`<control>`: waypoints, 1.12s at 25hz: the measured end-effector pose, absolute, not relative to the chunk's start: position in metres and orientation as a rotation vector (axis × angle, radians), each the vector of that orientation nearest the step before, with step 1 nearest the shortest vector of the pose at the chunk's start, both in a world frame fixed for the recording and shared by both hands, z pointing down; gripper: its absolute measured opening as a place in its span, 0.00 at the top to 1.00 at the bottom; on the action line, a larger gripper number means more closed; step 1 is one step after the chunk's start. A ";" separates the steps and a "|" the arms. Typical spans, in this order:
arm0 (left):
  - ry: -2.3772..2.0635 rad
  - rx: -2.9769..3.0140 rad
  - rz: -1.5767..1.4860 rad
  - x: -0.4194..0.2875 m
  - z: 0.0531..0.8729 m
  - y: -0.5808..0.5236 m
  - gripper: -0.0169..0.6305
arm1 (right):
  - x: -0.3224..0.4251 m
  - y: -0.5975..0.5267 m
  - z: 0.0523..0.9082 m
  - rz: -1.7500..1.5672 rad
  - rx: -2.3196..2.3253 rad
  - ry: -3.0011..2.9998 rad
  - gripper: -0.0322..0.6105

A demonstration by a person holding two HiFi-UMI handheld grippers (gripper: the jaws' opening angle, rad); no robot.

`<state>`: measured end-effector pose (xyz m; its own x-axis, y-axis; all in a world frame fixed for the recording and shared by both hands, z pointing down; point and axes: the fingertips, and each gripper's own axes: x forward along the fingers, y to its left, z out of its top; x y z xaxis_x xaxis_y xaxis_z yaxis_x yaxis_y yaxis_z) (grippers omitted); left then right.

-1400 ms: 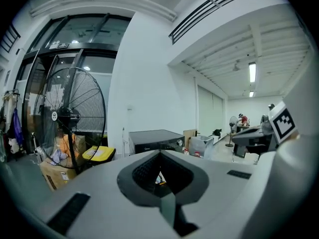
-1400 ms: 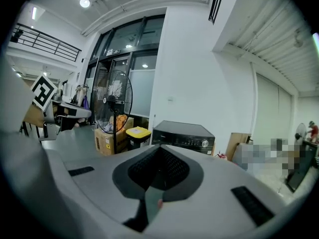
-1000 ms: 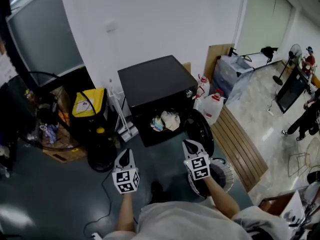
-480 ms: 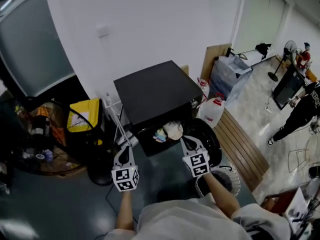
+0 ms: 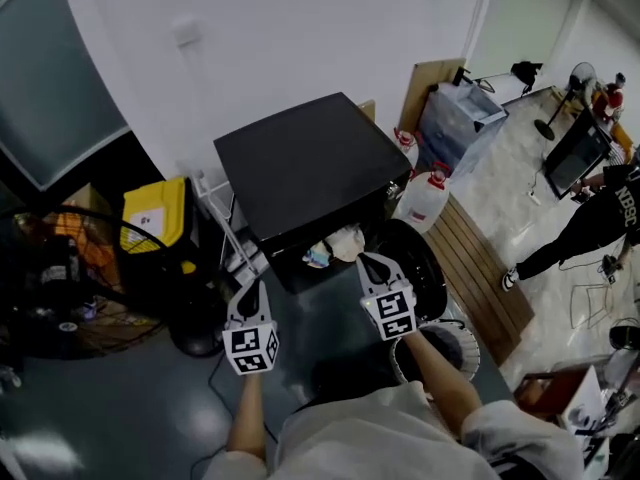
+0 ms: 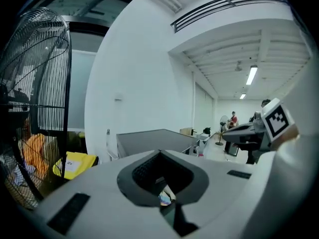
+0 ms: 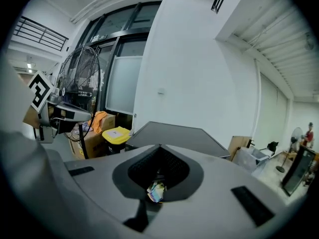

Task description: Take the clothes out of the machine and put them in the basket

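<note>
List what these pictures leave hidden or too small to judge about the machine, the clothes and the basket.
1. Inside of the machine: head view, its own top hides the drum; only a few clothes show at the opening.
2. The basket: head view, the person's right arm covers part of it; contents unclear.
3. Both gripper views: the clothes are a tiny, far patch; single pieces cannot be told apart.

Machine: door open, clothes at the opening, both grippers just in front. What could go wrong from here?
1. The left gripper and right gripper are both shut; unless they open first, they may shove the clothes deeper.
2. The open door lies close beside the right gripper and could get bumped.
3. The basket sits behind the right gripper, so clothes may drop on the way back.
</note>
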<state>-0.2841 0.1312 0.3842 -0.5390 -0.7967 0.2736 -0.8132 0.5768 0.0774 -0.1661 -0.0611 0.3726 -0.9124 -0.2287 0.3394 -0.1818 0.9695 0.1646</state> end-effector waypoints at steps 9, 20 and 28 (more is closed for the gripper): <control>-2.502 1.248 0.121 -0.299 0.428 0.107 0.95 | -0.193 -0.088 0.428 -0.155 0.184 -2.692 0.91; -2.472 1.183 0.134 -0.303 0.505 0.086 0.95 | -0.206 -0.100 0.511 -0.066 0.126 -2.660 0.92; -2.450 1.162 0.120 -0.302 0.564 0.086 0.95 | -0.202 -0.093 0.585 -0.018 0.116 -2.616 0.92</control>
